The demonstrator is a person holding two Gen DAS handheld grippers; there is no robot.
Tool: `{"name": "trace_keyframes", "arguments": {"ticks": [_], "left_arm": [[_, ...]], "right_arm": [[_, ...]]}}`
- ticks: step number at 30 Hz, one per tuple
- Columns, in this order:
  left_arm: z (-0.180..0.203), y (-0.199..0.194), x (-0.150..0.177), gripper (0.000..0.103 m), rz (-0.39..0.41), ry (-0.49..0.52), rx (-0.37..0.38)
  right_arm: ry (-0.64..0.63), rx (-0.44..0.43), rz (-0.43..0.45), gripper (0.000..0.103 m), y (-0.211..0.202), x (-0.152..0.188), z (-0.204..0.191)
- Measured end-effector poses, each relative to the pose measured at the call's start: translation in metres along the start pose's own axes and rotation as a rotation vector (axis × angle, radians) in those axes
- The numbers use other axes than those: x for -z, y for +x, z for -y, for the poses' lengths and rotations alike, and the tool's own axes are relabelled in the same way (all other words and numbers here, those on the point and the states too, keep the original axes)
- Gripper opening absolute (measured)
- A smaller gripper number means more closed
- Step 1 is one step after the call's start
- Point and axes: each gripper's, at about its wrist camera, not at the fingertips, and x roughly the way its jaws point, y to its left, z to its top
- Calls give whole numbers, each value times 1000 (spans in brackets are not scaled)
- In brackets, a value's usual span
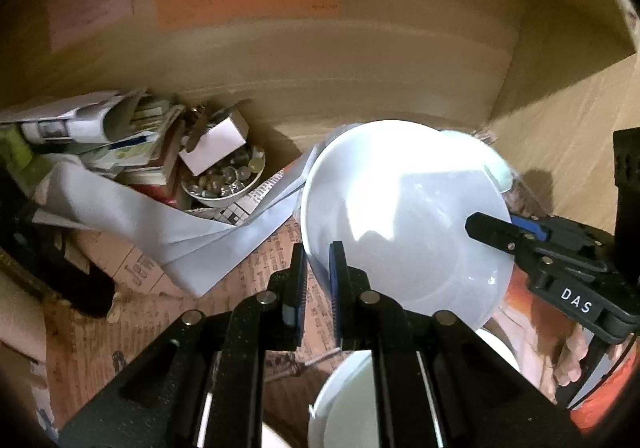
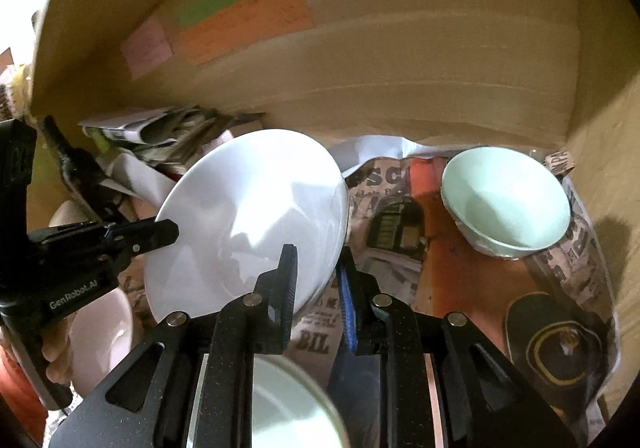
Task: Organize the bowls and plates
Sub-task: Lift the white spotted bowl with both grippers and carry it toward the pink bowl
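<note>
A large white bowl [image 1: 400, 208] hangs tilted above the newspaper-lined shelf, held by both grippers at opposite rims. My left gripper [image 1: 316, 252] is shut on its lower left rim; in the right wrist view the same left gripper [image 2: 168, 230] reaches in from the left. My right gripper [image 2: 318, 256] is shut on the right rim of the white bowl [image 2: 248, 216], and that right gripper [image 1: 488, 226] enters the left wrist view from the right. A pale green bowl [image 2: 506, 196] stands upright on the shelf to the right, mostly hidden behind the white bowl in the left wrist view.
Below the grippers lie a white dish [image 1: 344, 400] and a pinkish bowl [image 2: 100, 328]. At the back left are piled papers [image 1: 100, 128], a small white box [image 1: 216, 144] and a bowl of marbles [image 1: 224, 180]. A black round object [image 2: 556, 336] lies front right. Wooden walls [image 2: 400, 48] enclose the shelf.
</note>
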Motion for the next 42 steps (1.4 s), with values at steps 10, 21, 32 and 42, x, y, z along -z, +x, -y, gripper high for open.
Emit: {"name": "trace_keyframes", "arguments": {"ticks": [10, 21, 32, 42], "left_arm": [[-3, -53, 25, 9, 98, -17, 9], [-17, -91, 57, 9, 160, -52, 14], [-43, -120, 91, 10, 195, -103, -6], [-72, -134, 116, 10, 192, -143, -42]], "right_arm": [[-43, -16, 52, 18, -29, 14, -30], [-77, -50, 67, 18, -43, 34, -62], [-124, -91, 56, 18, -42, 49, -98], [-159, -134, 23, 18, -27, 62, -129]]}}
